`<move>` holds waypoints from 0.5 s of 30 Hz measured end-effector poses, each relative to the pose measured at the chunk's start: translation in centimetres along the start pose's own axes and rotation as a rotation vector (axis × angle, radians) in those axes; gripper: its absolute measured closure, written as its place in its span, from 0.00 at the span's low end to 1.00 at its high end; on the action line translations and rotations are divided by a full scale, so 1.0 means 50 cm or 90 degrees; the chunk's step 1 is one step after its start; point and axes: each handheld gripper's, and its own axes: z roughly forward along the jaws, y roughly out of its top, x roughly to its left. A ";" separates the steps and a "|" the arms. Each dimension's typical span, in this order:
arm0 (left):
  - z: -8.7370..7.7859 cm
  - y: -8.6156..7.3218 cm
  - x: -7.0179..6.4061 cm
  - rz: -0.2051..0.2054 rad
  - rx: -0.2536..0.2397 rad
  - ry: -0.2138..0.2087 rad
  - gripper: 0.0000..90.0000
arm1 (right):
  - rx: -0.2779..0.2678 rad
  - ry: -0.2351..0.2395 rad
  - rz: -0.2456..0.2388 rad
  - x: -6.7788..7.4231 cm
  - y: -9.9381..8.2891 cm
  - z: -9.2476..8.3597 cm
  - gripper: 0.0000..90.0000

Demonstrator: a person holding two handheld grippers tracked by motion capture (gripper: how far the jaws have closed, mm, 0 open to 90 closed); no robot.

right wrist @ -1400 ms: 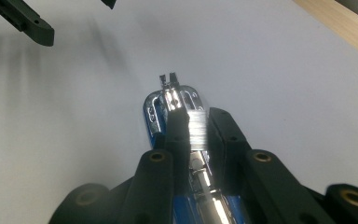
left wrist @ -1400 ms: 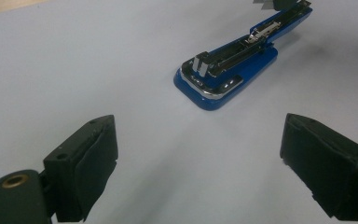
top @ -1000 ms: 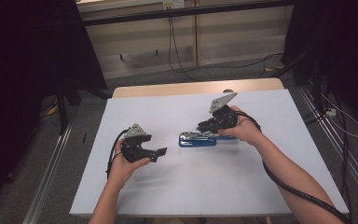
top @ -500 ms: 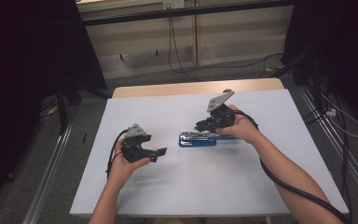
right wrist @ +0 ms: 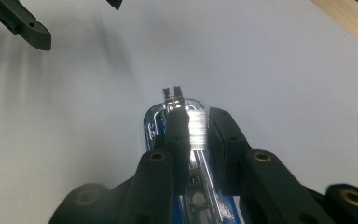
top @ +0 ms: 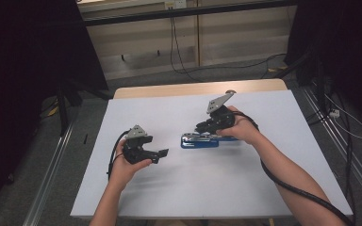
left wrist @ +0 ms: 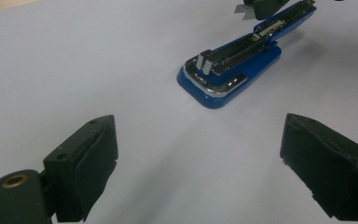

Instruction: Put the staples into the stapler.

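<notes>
Tabletop [top: 273, 155] covered in white carries a blue stapler [top: 199, 140] near its middle, lying flat with its long axis running across the high view. The stapler is open, its chrome staple channel facing up along the blue base, as the left gripper view shows [left wrist: 228, 70]. The right gripper [top: 209, 128] comes down on the stapler from the far side, held in the person's right hand [top: 238, 128], with its cable trailing back along the forearm. In the right gripper view its jaws are drawn close together over the stapler's metal channel [right wrist: 186, 135], and between the two pads sits a short silvery strip that looks like a row of staples [right wrist: 196, 130], pinched from both sides just above the channel. The left gripper [top: 158, 154] rests low over the tabletop to the left of the stapler and well apart from it, held in the left hand [top: 127, 162]. Its jaws stand spread wide with nothing between them but bare white surface, and they point toward the stapler's rounded front end
</notes>
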 end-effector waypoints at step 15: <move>0.001 -0.001 0.001 -0.004 0.003 -0.002 0.13 | 0.008 0.009 -0.002 -0.001 0.002 0.015 0.88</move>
